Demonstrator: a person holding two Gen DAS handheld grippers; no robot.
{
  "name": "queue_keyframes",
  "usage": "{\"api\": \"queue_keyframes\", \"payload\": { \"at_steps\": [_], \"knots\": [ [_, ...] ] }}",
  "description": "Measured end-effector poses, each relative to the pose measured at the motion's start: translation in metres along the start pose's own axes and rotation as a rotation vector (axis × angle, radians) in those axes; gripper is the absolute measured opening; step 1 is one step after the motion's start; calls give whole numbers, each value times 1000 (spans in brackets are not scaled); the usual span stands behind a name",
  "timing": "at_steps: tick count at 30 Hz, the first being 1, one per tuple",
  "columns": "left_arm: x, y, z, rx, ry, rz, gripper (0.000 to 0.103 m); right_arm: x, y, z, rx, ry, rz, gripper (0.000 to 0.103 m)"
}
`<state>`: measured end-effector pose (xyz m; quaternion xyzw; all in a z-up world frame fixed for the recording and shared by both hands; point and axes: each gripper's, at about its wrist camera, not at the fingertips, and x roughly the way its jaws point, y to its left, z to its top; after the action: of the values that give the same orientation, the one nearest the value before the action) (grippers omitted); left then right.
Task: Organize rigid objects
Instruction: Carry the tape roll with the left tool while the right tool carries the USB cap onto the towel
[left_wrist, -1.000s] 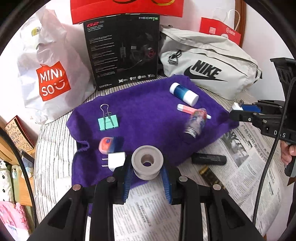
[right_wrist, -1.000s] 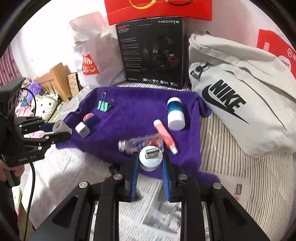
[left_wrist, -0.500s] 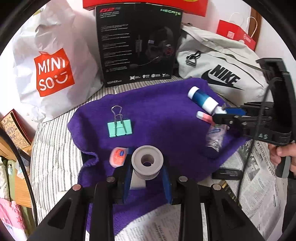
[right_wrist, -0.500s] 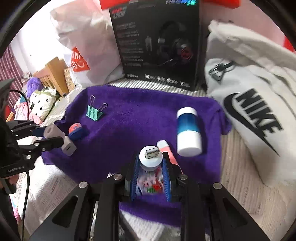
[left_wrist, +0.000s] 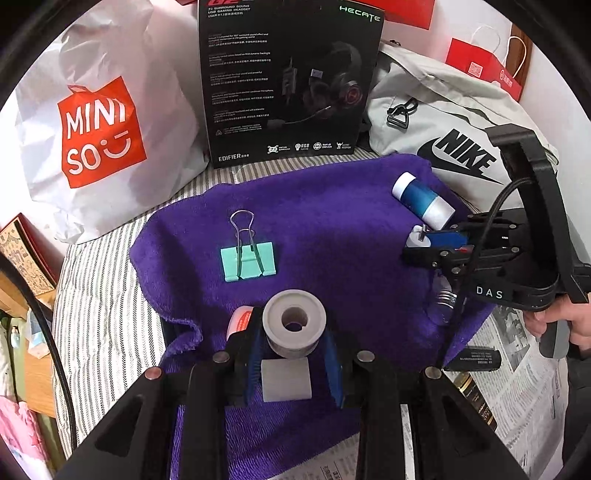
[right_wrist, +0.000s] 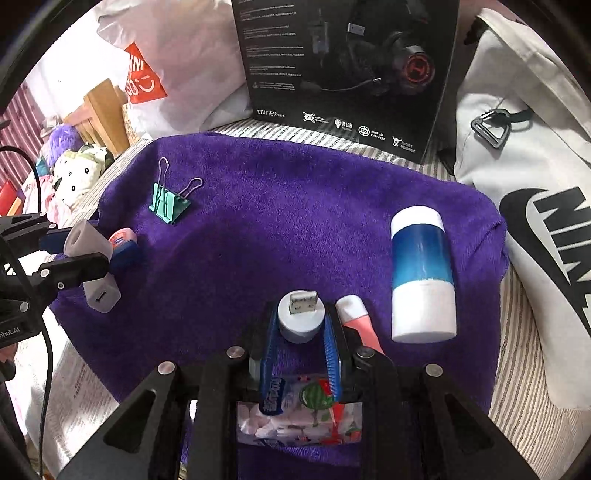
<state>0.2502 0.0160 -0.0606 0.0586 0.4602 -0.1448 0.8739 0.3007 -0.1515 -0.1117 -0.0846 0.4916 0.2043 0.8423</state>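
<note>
My left gripper (left_wrist: 293, 343) is shut on a grey tape spool (left_wrist: 294, 323) and holds it above the near part of a purple towel (left_wrist: 332, 229). A white charger block (left_wrist: 286, 378) lies under it, and a pink-capped blue item (left_wrist: 239, 320) to its left. My right gripper (right_wrist: 301, 328) is shut on a small white USB plug (right_wrist: 300, 314) over the towel (right_wrist: 277, 229). Below it lies a clear patterned bottle (right_wrist: 299, 413). A pink tube (right_wrist: 356, 319) and a blue-and-white bottle (right_wrist: 421, 273) lie to its right. A teal binder clip (left_wrist: 248, 258) lies mid-towel.
A black headset box (left_wrist: 288, 81), a white Miniso bag (left_wrist: 99, 122) and a grey Nike bag (left_wrist: 454, 136) stand behind the towel. Newspaper (left_wrist: 524, 373) covers the striped bed at the right, with a black tube (left_wrist: 476, 360) on it.
Both grippers have moved forward over the towel, each keeping its hold. The patterned bottle now lies under the right gripper, and the charger block under the left one.
</note>
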Motion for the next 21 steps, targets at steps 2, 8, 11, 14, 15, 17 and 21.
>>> {"api": "queue_keyframes", "payload": {
  "at_steps": [2,8,11,14,15,17,21],
  "knots": [
    [0,1,0,-1,1,-3,28,1,1,0,-15,0,-5,24],
    [5,1,2,-6,9,-6,28,0,7,-3,-68,7,-18,34],
    [7,0,2,-13,10,-8,28,0,7,-4,-66,20,6,60],
    [10,0,3,-18,11,-12,28,-2,8,-7,-83,17,-24,60],
    [11,-1,4,-20,11,-12,28,-2,6,-7,-76,16,-20,60],
    [14,-1,5,-25,12,-14,28,-4,4,-7,-64,13,-16,60],
    [21,-2,8,-23,14,-12,28,-16,1,-7,-52,-14,-23,60]
  ]
}}
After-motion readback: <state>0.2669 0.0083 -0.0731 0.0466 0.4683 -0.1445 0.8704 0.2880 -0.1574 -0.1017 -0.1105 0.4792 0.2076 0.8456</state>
